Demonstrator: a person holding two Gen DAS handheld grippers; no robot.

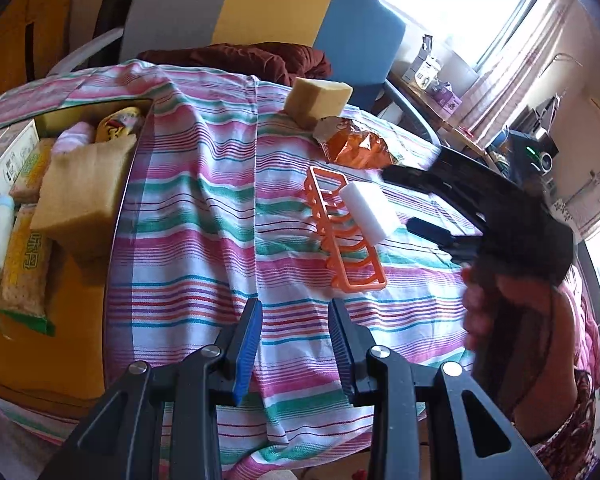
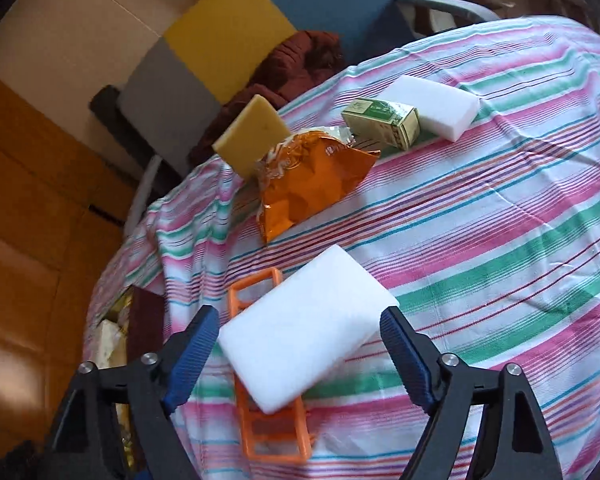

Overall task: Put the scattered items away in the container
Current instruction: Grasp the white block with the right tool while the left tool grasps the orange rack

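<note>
A white sponge (image 2: 304, 328) lies tilted on an orange plastic rack (image 2: 260, 420) on the striped cloth. My right gripper (image 2: 299, 316) is open wide, with one finger on each side of the sponge, close to its edges. In the left wrist view the same sponge (image 1: 370, 208) and rack (image 1: 340, 236) sit ahead, with the right gripper (image 1: 398, 200) coming in from the right, held by a hand (image 1: 484, 312). My left gripper (image 1: 296, 312) is open over bare cloth, holding nothing. The container (image 1: 72, 312), a yellow-floored box at the left, holds a tan sponge (image 1: 84, 184), cracker packets and other items.
At the table's far side lie a yellow sponge (image 2: 252, 144), an orange snack bag (image 2: 308, 184), a small green box (image 2: 384, 122) and another white sponge (image 2: 436, 108). A chair with a dark red cloth (image 2: 296, 68) stands behind the table.
</note>
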